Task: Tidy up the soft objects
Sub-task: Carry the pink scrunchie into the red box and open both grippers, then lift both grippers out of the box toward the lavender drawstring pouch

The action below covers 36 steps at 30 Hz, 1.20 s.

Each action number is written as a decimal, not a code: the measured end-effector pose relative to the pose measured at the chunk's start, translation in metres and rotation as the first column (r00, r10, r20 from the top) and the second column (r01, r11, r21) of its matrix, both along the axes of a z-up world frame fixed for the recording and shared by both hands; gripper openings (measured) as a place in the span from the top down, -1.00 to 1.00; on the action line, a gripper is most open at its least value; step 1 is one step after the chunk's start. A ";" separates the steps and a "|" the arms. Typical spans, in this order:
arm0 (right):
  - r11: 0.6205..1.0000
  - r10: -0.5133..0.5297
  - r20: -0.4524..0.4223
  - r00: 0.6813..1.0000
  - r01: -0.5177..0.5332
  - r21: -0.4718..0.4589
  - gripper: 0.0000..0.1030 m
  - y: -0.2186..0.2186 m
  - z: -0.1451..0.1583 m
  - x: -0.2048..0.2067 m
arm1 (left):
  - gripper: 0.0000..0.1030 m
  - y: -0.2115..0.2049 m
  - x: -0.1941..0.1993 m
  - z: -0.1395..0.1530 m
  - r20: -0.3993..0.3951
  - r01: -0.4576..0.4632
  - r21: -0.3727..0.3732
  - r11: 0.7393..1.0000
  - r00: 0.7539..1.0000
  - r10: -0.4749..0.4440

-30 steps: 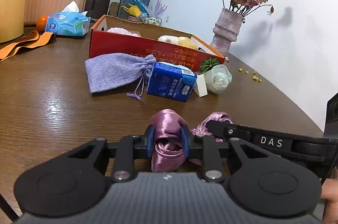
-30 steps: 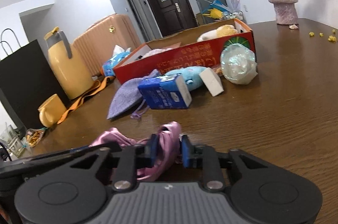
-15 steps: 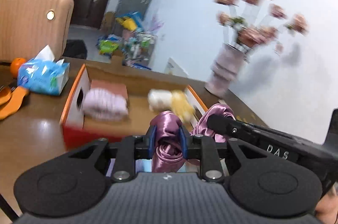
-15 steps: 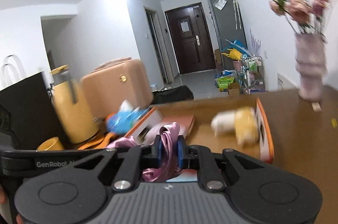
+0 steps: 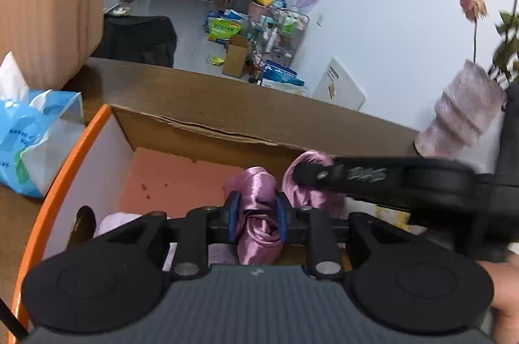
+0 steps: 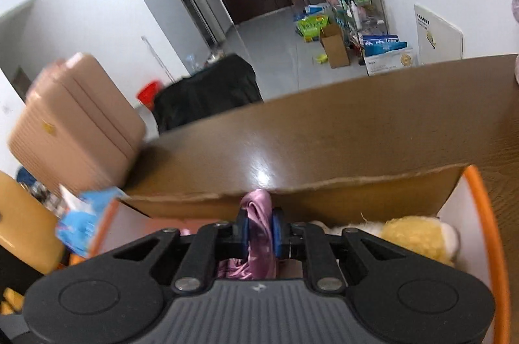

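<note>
Both grippers hold one pink satin cloth [image 5: 258,214] above the open orange-rimmed cardboard box [image 5: 65,155]. My left gripper [image 5: 256,219] is shut on one bunched end of it. My right gripper [image 6: 259,228] is shut on the other end of the pink satin cloth [image 6: 259,214], and its arm [image 5: 389,178] reaches in from the right in the left wrist view. Inside the box lie a pale pink soft item [image 5: 113,222] at the left and a yellow and white plush toy [image 6: 415,238] at the right. The box floor under the cloth is hidden by the grippers.
A blue tissue pack [image 5: 32,136] lies left of the box on the brown wooden table [image 6: 324,133]. A pink ribbed vase [image 5: 460,113] with dried roses stands at the right. A pink suitcase [image 6: 74,123] and a yellow jug [image 6: 22,224] are at the left.
Both grippers carried the pink cloth up off the table and forward over the box. The purple pouch and blue carton have dropped out of view.
</note>
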State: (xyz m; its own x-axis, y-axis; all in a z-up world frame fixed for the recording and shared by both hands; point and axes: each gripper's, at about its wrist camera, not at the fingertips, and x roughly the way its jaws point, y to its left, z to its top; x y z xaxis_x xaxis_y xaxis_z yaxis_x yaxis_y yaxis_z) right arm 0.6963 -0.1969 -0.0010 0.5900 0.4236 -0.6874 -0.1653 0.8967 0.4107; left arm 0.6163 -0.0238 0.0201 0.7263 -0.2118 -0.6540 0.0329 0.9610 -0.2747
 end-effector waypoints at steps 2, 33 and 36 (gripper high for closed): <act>0.999 -0.008 -0.016 1.000 0.008 -0.032 0.62 0.005 -0.010 0.001 | 0.48 -0.001 0.003 0.002 -0.008 0.014 0.005 1.000 1.000 -0.014; 0.968 -0.040 0.394 0.918 0.133 -0.211 -0.77 -0.074 0.174 -0.265 | -0.67 0.069 -0.252 0.150 0.362 -0.106 0.231 0.967 0.932 0.015; 0.974 -0.028 0.451 0.892 0.125 -0.187 -0.82 -0.074 0.165 -0.306 | -0.73 0.071 -0.292 0.137 0.399 -0.082 0.250 0.965 0.917 -0.026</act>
State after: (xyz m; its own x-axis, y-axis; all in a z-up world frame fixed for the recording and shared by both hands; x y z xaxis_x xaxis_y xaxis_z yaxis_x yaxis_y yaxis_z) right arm 0.3901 -0.2704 0.1637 0.8778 0.2425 -0.4132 -0.2132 0.9701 0.1164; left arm 0.3246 0.0468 0.1573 0.9390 -0.0515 -0.3400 0.0589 0.9982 0.0114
